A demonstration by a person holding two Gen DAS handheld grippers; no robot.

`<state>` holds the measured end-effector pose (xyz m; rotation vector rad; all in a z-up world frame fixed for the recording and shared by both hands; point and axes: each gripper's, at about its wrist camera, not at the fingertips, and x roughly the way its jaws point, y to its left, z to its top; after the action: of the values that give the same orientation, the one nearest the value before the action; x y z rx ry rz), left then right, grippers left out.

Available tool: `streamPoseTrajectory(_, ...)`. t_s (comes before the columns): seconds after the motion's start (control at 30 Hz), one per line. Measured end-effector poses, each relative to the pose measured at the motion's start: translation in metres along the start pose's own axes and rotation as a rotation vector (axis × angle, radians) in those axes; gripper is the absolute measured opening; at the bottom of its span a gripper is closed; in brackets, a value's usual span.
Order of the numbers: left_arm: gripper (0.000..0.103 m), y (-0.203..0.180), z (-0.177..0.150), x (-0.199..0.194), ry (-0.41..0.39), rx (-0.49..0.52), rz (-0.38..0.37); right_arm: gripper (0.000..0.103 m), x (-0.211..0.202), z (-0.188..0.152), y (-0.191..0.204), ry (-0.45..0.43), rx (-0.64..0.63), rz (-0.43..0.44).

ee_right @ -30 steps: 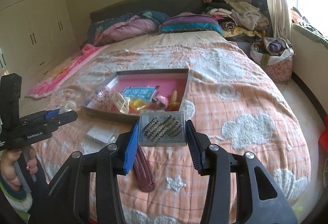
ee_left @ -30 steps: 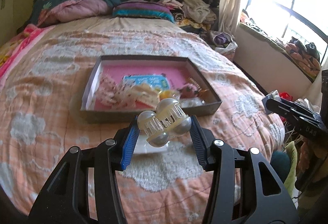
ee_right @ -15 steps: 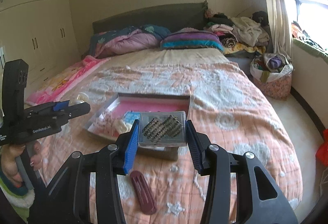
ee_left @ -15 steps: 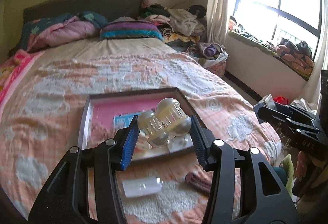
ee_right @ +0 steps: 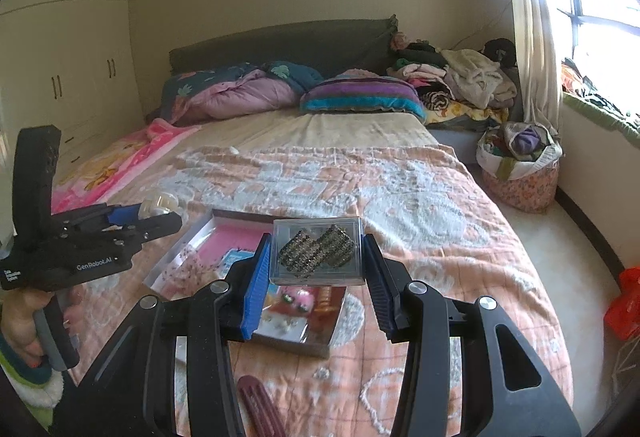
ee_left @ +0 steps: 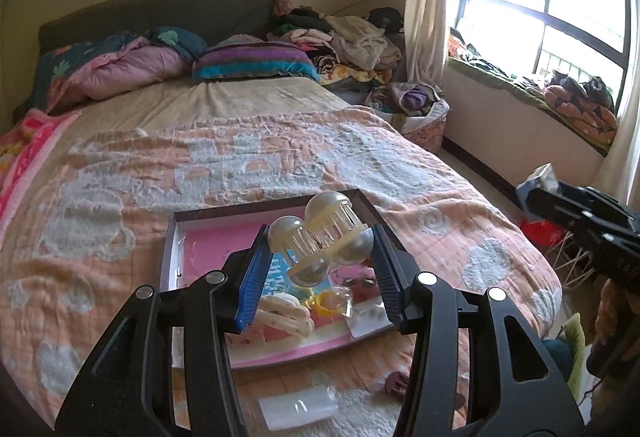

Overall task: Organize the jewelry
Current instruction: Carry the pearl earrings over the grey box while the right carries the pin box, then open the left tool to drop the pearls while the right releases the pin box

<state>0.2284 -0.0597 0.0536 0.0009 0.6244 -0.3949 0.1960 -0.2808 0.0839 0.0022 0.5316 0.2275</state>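
Both tools are lifting away from the bed compared with 1 second back: the tray (ee_left: 276,351) is sliding lower in each wrist view and more headboard, wall and window are showing. Neither grip is changing.

Left tool (ee_left: 318,251): jaws partly closed, clamping a cream claw clip with pearl-like balls (ee_left: 320,237). Both pads are pressing on it; it is riding tilted above the tray's far half.

Right tool (ee_right: 316,257): jaws partly closed on a small clear box (ee_right: 317,253) holding 2 dark sparkly pieces, probably earrings or clips. The box is sitting square between the pads, roughly level.

My read: both items are being carried over the tray, so this is the transport step and placement is not yet done. The tray is already holding a blue card (ee_left: 276,277), pale clips (ee_left: 284,313), a yellow ring-like piece (ee_left: 320,303) and a pink item (ee_right: 296,297). Loose items are still lying on the bed in front of it: a maroon clip (ee_right: 258,407) and a clear wrapper (ee_left: 298,407).

Surface: the bed (ee_left: 240,165) is wearing a soft peach quilt with white cloud patches, so the tray is resting on a yielding base. Room: dark headboard, pillows, clothes heaped at the head corner, a basket on the floor, white wardrobe on the left, bright window on the right. A hand (ee_right: 18,329) is gripping the left tool's handle.
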Motion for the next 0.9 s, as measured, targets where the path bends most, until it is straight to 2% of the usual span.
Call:
streamPoseTrajectory(0.1,0.041,0.010,-0.002,0.012,0.016,-0.021,0.003,0.043,0.010,0.004,-0.001,-0.001,-0.010,-0.010)
streamPoseTrajectory(0.43,0.041,0.056,-0.022,0.057,0.089,-0.119,0.053,0.043,0.062,0.002,0.006,0.082,-0.037,-0.018)
streamPoseTrajectory(0.7,0.041,0.086,-0.033,0.087,0.150,-0.195,0.083,0.043,0.107,-0.029,0.023,0.194,-0.049,0.022)
streamPoseTrajectory(0.87,0.041,0.090,-0.041,0.098,0.180,-0.201,0.094,0.043,0.129,-0.052,0.035,0.260,-0.054,0.046)
streamPoseTrajectory(0.9,0.046,0.090,-0.043,0.099,0.185,-0.200,0.096,0.043,0.133,-0.055,0.036,0.269,-0.054,0.050)
